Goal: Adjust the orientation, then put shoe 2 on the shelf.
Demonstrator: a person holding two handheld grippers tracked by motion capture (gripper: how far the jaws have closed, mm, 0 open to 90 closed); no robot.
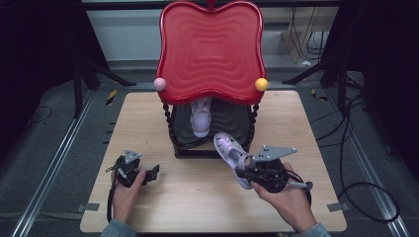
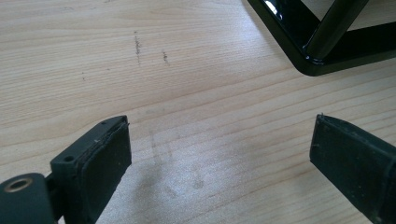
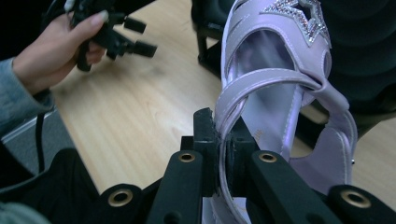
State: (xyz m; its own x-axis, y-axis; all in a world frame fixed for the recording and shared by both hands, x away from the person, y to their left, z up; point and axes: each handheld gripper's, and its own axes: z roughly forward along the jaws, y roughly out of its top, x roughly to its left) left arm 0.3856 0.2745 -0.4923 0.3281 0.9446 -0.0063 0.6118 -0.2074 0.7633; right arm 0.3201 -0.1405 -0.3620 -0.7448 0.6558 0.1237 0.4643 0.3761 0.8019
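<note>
A lilac sandal (image 1: 228, 148) (image 3: 280, 88) with a sparkly star on its toe hangs tilted above the table, just right of the rack's front. My right gripper (image 1: 243, 171) (image 3: 223, 135) is shut on one of its straps. A matching sandal (image 1: 201, 117) lies on the black lower shelf (image 1: 232, 118) of the rack, under the red wavy top tray (image 1: 210, 49). My left gripper (image 1: 154, 171) (image 2: 219, 149) stands open low over bare wood at the front left, nothing between its pads (image 2: 107, 158). In the right gripper view the left gripper (image 3: 126, 37) is at the upper left.
The rack's black base corner (image 2: 313, 56) lies just ahead of the left gripper. A pink ball (image 1: 159, 83) and a yellow ball (image 1: 261, 84) sit on the tray's corners. The wooden table (image 1: 197, 207) ends near my forearms; cables (image 1: 365, 187) lie on the floor to the right.
</note>
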